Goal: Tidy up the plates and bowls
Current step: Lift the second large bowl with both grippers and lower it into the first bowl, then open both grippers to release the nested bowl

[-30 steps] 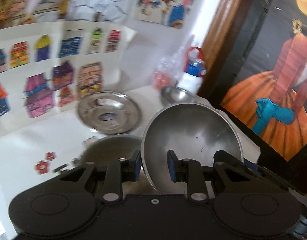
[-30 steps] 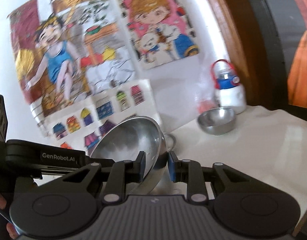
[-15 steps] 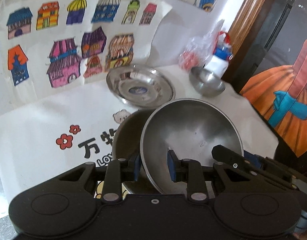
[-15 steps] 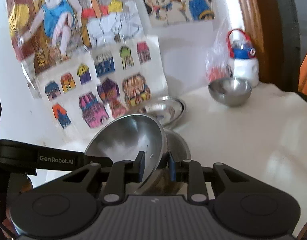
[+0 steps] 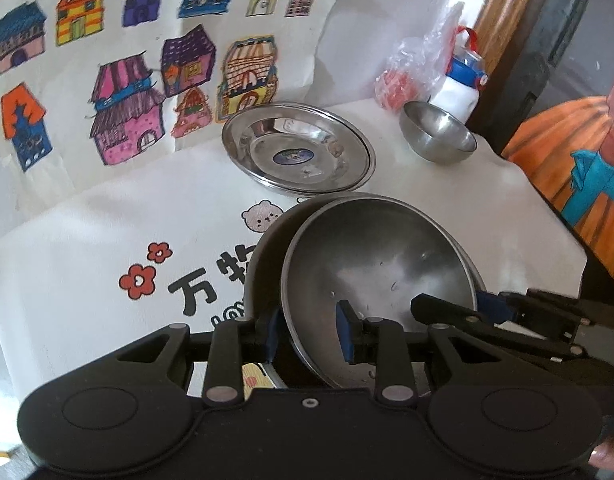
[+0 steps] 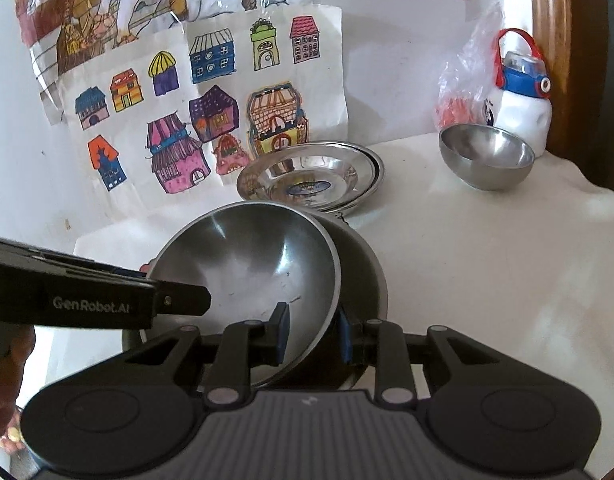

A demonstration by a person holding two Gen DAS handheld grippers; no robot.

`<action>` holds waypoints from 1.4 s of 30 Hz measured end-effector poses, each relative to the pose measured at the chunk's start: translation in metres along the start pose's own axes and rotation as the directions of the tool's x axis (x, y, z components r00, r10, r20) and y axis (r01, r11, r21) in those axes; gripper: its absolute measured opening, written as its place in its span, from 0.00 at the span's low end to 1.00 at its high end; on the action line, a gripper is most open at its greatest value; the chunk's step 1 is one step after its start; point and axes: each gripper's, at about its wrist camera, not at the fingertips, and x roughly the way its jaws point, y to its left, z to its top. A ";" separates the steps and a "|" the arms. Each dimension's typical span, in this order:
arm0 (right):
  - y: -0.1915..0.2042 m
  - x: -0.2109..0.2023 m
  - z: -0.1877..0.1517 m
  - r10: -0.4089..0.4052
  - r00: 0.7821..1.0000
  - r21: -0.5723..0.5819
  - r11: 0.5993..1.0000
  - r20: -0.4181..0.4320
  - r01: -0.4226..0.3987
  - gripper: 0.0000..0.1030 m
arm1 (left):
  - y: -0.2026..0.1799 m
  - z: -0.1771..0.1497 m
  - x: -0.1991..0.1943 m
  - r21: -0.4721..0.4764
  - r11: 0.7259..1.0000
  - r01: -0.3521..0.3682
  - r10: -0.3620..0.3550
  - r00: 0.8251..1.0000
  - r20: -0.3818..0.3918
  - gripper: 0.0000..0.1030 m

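Note:
A large steel bowl [image 5: 379, 264] [image 6: 259, 256] hangs tilted between both grippers. My left gripper [image 5: 309, 332] is shut on its left rim, and my right gripper [image 6: 313, 332] is shut on the opposite rim. Just beneath it, a second large steel bowl [image 5: 267, 256] [image 6: 363, 280] stands on the table, mostly hidden by the held one. Whether the two bowls touch I cannot tell. Behind them lies a stack of steel plates [image 5: 299, 148] [image 6: 311, 176]. A small steel bowl [image 5: 439, 132] [image 6: 485, 156] sits at the back right.
A white bottle [image 5: 461, 80] with a blue cap and a clear plastic bag [image 5: 411, 68] stand by the wall behind the small bowl. Drawings of houses [image 5: 147, 80] lean on the wall. A printed white cloth [image 5: 87, 260] covers the table's left. The table ends at the right by a dark door.
Both grippers came down and toward the wall with the large bowl. It now hangs lower, over the second bowl, and the plates and small bowl look nearer.

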 end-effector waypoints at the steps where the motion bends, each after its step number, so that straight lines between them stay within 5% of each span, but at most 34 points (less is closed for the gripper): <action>1: 0.000 0.000 0.001 -0.006 1.000 -0.012 1.000 -0.004 0.005 0.31 | -0.002 0.000 0.001 0.013 1.000 -0.005 0.005 1.000 -0.002 0.31; 11: 0.001 0.002 0.007 -0.017 0.999 -0.078 0.997 -0.039 0.014 0.35 | -0.013 0.002 0.013 0.097 0.995 -0.025 0.030 0.999 -0.043 0.31; 25: 0.006 0.001 0.008 0.008 0.996 -0.121 0.992 -0.086 -0.018 0.47 | -0.010 0.000 0.003 0.081 0.997 -0.013 0.017 0.998 -0.058 0.32; 35: 0.000 -0.010 0.008 0.023 0.998 -0.123 0.992 -0.054 -0.029 0.55 | -0.011 0.000 -0.006 0.093 0.995 -0.023 0.026 0.999 -0.031 0.39; 42: -0.008 -0.037 0.006 0.037 0.998 -0.105 0.994 0.051 -0.032 0.74 | -0.011 0.000 -0.025 0.073 0.997 -0.010 0.007 0.999 0.045 0.60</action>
